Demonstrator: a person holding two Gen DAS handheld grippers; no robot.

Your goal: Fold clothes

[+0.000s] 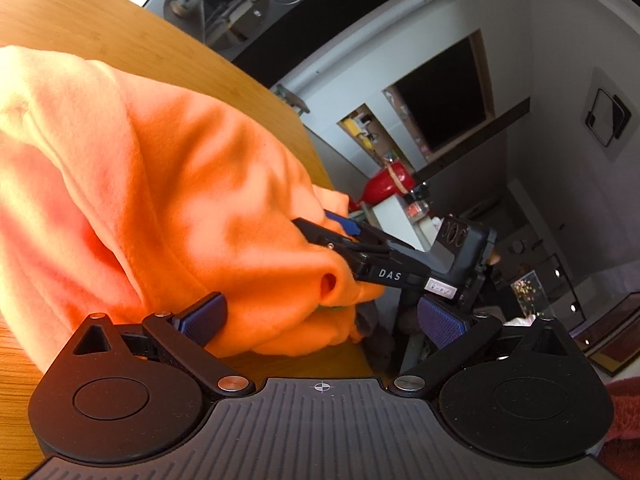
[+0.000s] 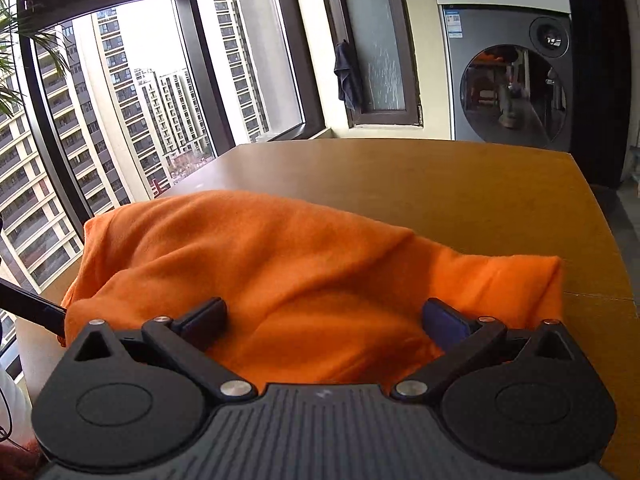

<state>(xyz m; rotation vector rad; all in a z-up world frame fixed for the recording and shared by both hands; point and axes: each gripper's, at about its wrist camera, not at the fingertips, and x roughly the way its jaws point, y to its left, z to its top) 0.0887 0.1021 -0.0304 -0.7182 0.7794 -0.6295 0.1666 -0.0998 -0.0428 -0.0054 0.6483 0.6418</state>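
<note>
Orange garment (image 2: 280,272) heaped on the wooden table (image 2: 460,192).
Both grippers' fingers spread wide: left gripper (image 1: 320,316) touches cloth at 9 o'clock; right gripper (image 2: 324,320) straddles a fold, unclamped.

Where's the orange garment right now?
The orange garment lies bunched on the near part of the wooden table, just ahead of both open grippers; in the left wrist view it fills the left side.

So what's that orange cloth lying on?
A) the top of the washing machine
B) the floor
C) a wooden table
C: the orange cloth lies bunched on the wooden table, and the washing machine stands beyond the table's far edge.
</note>
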